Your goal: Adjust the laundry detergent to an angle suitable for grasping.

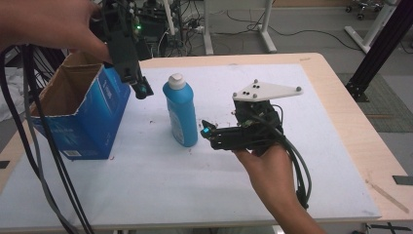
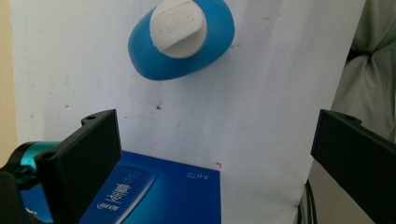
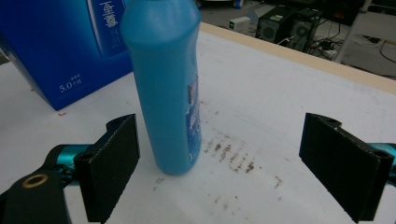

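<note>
Blue bottle is standing upright mid-table, just at 3 o'clock of the open cardboard box, and the right gripper is hanging level at its 3 o'clock side, jaws spread wide with nothing in them. I'd be squeezing low on the body, square-on, so it isn't tipping. Left gripper is hovering released by the box rim at 10 o'clock.

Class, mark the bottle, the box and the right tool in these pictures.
bottle (image 1: 180, 114), high view, blue body.
box (image 1: 100, 119), high view, blue side wall.
right tool (image 3: 219, 161), right gripper view, midway between its open jaws.
</note>
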Tool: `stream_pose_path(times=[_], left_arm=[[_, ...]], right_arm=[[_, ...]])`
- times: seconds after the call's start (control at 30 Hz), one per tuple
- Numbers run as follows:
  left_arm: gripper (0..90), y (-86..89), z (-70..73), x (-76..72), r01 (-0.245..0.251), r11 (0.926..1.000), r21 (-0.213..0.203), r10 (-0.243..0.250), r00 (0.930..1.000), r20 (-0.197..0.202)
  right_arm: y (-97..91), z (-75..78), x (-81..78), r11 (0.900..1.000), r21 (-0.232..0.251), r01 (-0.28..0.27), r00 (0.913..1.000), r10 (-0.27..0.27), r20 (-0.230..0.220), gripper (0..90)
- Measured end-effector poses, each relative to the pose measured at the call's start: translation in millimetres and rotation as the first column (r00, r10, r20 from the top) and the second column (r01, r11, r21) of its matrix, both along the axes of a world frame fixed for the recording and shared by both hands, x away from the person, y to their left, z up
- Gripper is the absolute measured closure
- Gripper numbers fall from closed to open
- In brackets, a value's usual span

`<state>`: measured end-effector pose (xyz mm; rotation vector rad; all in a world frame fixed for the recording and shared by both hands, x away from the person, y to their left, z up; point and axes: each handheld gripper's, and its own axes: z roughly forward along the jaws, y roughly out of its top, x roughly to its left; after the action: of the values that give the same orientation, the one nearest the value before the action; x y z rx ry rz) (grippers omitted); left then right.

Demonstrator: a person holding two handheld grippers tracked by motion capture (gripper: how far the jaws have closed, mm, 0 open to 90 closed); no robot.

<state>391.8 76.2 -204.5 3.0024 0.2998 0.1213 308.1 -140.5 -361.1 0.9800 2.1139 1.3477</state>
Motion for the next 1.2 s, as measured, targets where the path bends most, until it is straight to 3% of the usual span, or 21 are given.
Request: stream_pose_path(times=[0.87, 1.2], left_arm=[[1.7, 19.3, -4.3, -3.9, -0.02, 0.9997, 0.013, 0.021, 0.9997, -0.016], [1.7, 23.8, -6.3, -5.1, -0.024, 0.9997, 0.007, 0.024, 0.9996, -0.014]], right_arm=[[44.7, -13.2, 5.9, 0.9995, 0.015, 0.026, 0.9993, -0.026, -0.027, 11.4], [62.3, -22.7, 15.9, 0.9994, 0.011, 0.033, 0.9983, -0.032, -0.05, 11.4]])
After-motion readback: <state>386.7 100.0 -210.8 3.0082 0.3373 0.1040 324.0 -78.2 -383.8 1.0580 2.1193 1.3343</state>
